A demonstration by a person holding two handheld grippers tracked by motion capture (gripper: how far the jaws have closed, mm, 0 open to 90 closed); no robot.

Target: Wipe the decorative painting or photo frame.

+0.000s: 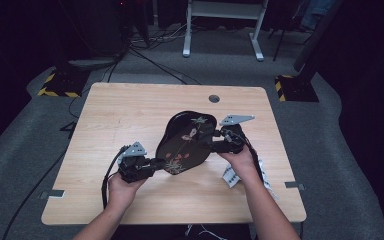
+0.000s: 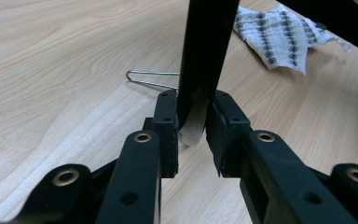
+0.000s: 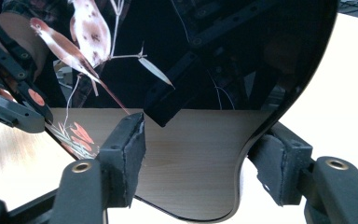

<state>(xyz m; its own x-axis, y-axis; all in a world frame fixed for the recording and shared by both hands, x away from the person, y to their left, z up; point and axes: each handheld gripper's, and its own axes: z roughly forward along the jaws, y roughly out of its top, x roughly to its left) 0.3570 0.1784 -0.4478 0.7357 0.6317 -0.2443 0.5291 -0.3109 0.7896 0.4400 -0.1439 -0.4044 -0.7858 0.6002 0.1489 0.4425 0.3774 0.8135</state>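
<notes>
Clamping the left hand-held gripper (image 2: pixel 192 128) on the black lacquer tray's (image 1: pixel 186 142) rim, I held it tilted above the table (image 1: pixel 130 115) near its front edge. My right hand-held gripper (image 3: pixel 200 156) straddled the opposite rim, its jaws apart.

1. From the left claw's camera I see the black tray (image 2: pixel 207 51) edge-on; its top runs off the frame, so I cannot see its face.
2. A thin wire loop (image 2: pixel 151 79) on the desk (image 2: pixel 51 60) disappears behind the tray; I cannot tell what it is.
3. The patterned cloth (image 2: pixel 279 37) is cut off at the upper right.
4. In the right claw's camera the tray's upper part runs past the frame.
5. From above, my right hand (image 1: pixel 240 160) covers part of the cloth, and the tray hides the claws' tips.
</notes>
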